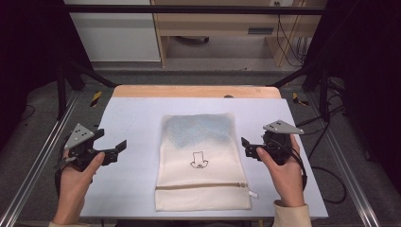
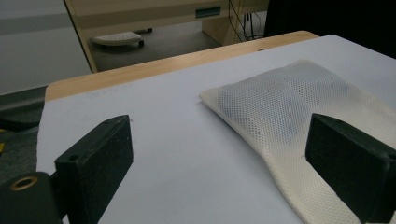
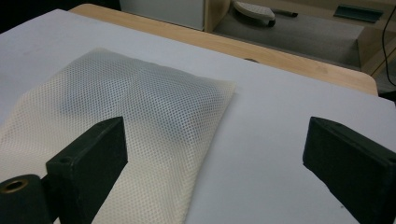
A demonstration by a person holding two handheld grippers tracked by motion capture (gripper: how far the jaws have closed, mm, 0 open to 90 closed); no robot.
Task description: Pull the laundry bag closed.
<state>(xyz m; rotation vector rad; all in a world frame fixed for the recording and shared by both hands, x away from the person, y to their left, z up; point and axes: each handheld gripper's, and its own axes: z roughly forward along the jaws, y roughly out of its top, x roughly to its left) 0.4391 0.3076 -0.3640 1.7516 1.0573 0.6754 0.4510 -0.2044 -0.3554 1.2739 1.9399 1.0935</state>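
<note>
The worktop (image 1: 132, 123) was the biggest thing in front of the person, a pale lavender-white sheet over a wooden top whose bare edge showed along the far side. In the middle of it lay a cream mesh laundry bag (image 1: 201, 163), flat and lengthwise, its zipped end toward the person and its far half swollen over something bluish-grey packed inside. From the left gripper view the mesh bag (image 2: 289, 102) ran off to the right of the frame with that darker bulge under the netting, and from the right gripper view the same bag (image 3: 140, 116) spread to the left, its far corner lying flat on the sheet. The person's left hand (image 1: 75, 182) held the left gripper (image 1: 115, 149) well off the bag's left edge, low over the sheet, its fingers (image 2: 100, 158) spread wide with nothing between them. The right hand (image 1: 283, 172) held the right gripper (image 1: 247, 147) just beside the bag's right edge, apart from the cloth, and its fingers (image 3: 93, 158) likewise stood wide apart and empty. Each gripper carried a grey three-cornered plate on top. A thin tan zipper (image 1: 201, 186) crossed the bag near its close end, a small white tag (image 1: 253, 194) stuck out at the right of it, and a little black outline drawing (image 1: 199, 159) marked the middle of the mesh.
</note>
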